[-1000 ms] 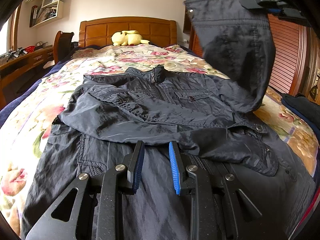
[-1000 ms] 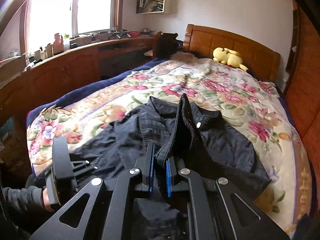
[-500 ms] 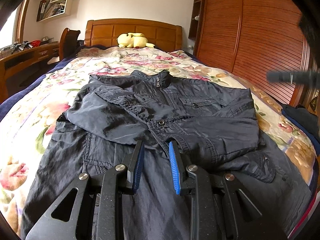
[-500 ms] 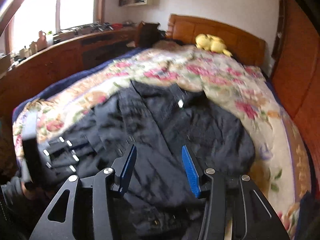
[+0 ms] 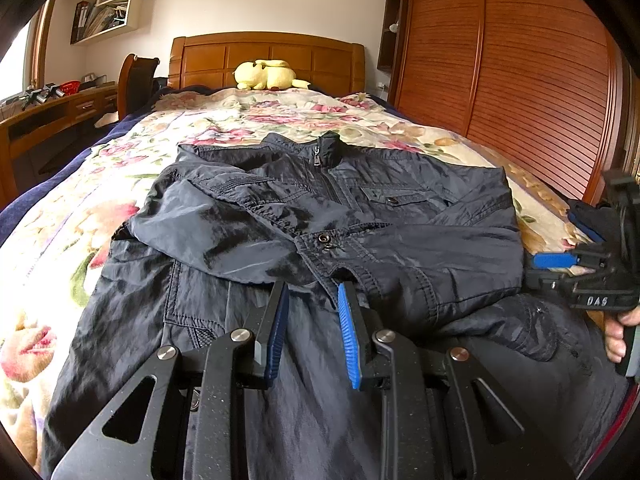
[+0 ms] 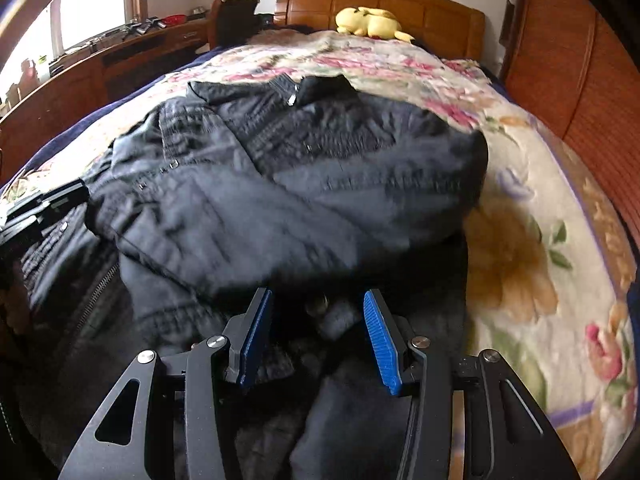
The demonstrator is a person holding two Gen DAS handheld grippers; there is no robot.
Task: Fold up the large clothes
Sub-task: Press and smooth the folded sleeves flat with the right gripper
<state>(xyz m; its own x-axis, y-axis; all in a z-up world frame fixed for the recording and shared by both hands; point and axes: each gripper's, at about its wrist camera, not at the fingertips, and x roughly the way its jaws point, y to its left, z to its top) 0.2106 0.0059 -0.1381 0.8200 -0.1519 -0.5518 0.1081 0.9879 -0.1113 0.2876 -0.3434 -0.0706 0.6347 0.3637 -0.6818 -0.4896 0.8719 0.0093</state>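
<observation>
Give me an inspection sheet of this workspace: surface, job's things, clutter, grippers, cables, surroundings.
Surface: bed with a floral bedspread.
Job's things: dark jacket lies front up, zipped, both sleeves folded across the chest, collar toward the headboard.
Clutter: yellow plush toy by the headboard; dark cloth at the bed's right edge.
Grippers: left gripper over the jacket's lower part, jaws apart, nothing between them; right gripper low at the jacket's right side, jaws recently opened, gripping nothing.
Cables: nothing seen.
Surroundings: wooden wardrobe, desk, chair, wall shelves.
</observation>
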